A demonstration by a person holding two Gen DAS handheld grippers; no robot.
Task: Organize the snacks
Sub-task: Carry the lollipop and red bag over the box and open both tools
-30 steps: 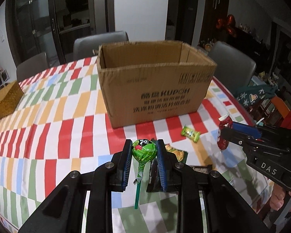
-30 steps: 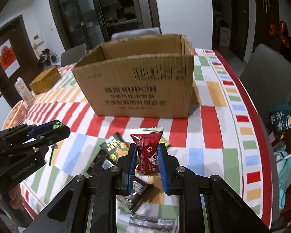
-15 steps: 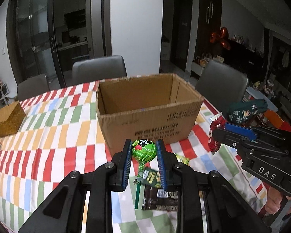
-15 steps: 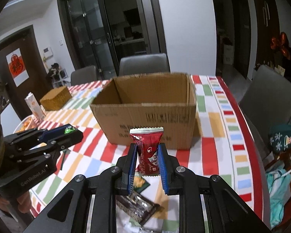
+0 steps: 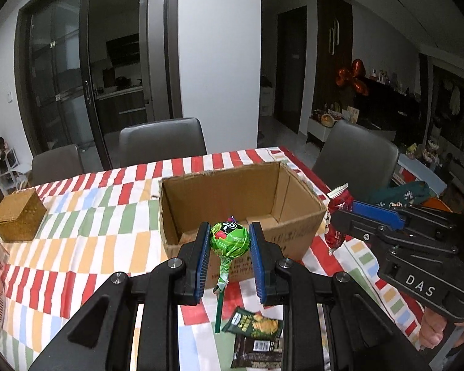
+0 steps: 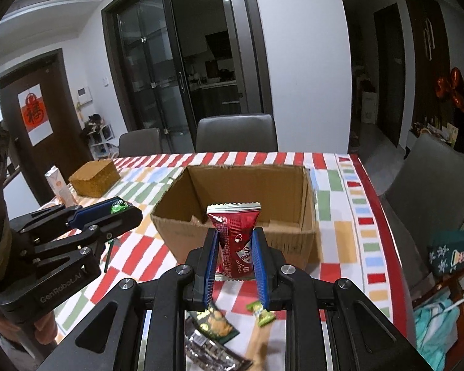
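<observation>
My left gripper (image 5: pixel 229 241) is shut on a green lollipop (image 5: pixel 229 238), stick hanging down, held above the table just before the near wall of the open cardboard box (image 5: pixel 294 216). My right gripper (image 6: pixel 234 247) is shut on a red snack packet (image 6: pixel 235 241), upright, raised in front of the box (image 6: pixel 281 235). The right gripper also shows in the left wrist view (image 5: pixel 355 216) beside the box's right corner. The left gripper shows in the right wrist view (image 6: pixel 120 210) left of the box. The box looks empty inside.
Loose snacks lie on the striped tablecloth (image 5: pixel 86 241) below the grippers: a green chip packet (image 5: pixel 253 326), a dark bar packet (image 5: pixel 256 351), a small green candy (image 6: pixel 261 310). A woven box (image 5: pixel 18 218) sits far left. Grey chairs (image 5: pixel 162 142) surround the table.
Both grippers have risen with their snacks and now look down over the box's rim into its open top. The loose snacks on the table have not moved.
</observation>
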